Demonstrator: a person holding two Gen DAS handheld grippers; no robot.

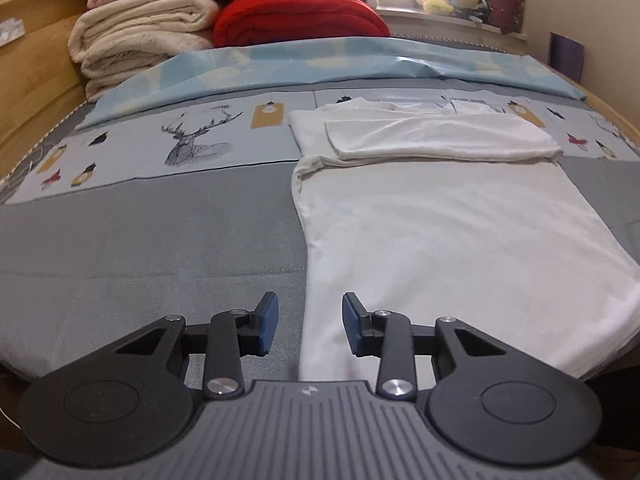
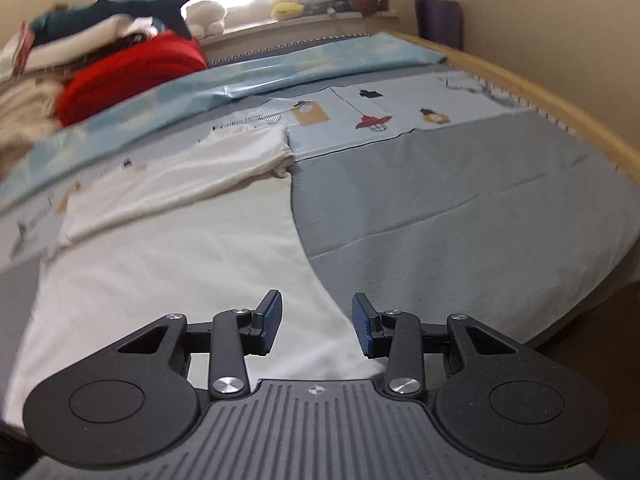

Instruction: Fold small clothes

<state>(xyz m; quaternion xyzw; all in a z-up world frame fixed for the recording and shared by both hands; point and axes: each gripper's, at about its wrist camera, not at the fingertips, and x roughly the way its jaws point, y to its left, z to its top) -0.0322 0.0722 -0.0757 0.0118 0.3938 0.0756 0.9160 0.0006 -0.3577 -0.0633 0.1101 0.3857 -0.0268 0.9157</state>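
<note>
The white shirt (image 1: 460, 232) lies flat on the bed (image 1: 160, 240), sleeves already folded across its far end. Body folds remain. Left gripper (image 1: 308, 324) and right gripper (image 2: 316, 324) straddle its 2 near corners, jaws released, gripping nothing.

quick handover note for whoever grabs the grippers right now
Left gripper: open, astride the near left edge of the white shirt, pads not pressing.
Right gripper: open, over the shirt's near right edge.
Shirt lies flat on the grey bed cover; sleeves already folded across the top.
Left: grip both near corners and fold the hem toward the collar.
</note>
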